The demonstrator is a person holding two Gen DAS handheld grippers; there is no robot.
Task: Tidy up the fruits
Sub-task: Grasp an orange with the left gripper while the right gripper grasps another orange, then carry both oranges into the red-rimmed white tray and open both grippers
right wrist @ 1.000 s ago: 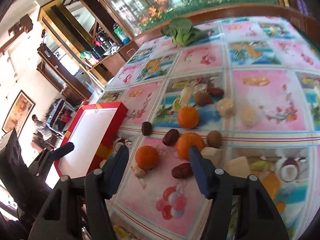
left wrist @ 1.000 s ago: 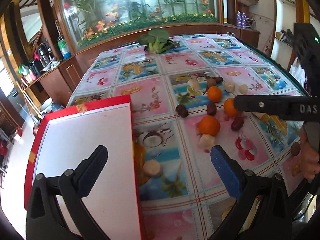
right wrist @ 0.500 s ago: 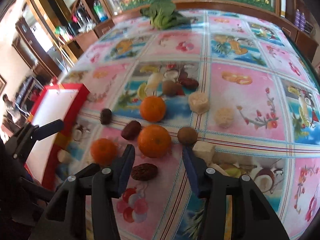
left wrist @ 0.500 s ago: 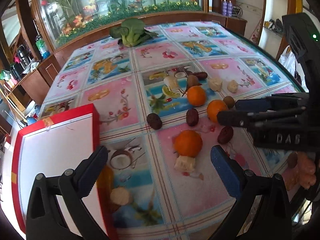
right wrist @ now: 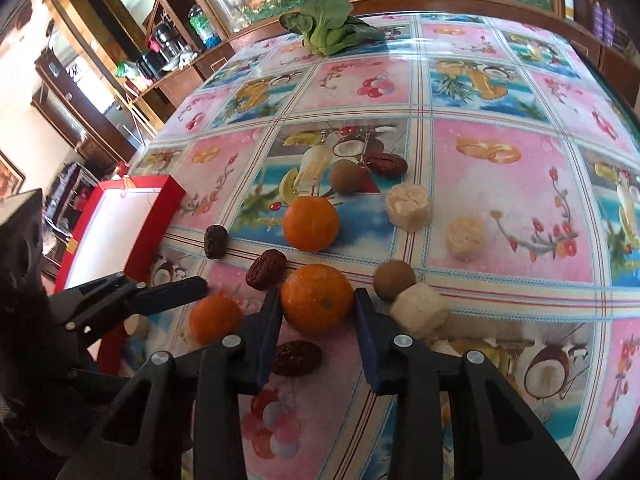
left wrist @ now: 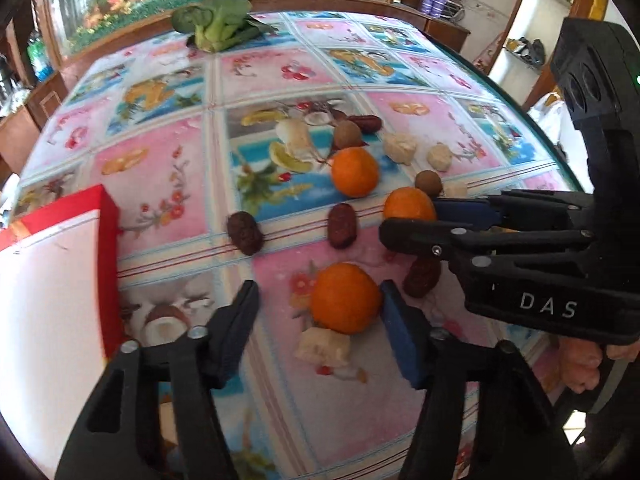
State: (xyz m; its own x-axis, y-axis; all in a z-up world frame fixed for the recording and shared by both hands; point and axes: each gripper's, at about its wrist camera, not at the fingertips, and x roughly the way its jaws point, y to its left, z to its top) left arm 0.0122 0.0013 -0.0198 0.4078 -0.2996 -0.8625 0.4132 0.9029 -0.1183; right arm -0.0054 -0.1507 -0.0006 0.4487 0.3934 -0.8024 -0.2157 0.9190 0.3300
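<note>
my right gripper [right wrist: 316,304] sat low on the tablecloth [right wrist: 500,184], jaws apart and bracketing the middle orange [right wrist: 316,298], pads right at its sides, though i couldn't tell if they pressed. my left gripper [left wrist: 318,308] was wide apart, its right pad beside the near orange [left wrist: 345,298]. the red box [left wrist: 109,216] lay to the left, what showed of its white inside bare. dates [left wrist: 245,233] and the far orange [left wrist: 354,171] stayed loose on the cloth.

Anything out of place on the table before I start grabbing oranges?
One oddity: a leafy green vegetable lies at the table's far edge, apart from the scattered fruit. The red box holds no visible fruit. Nothing looks spilled or damaged.
</note>
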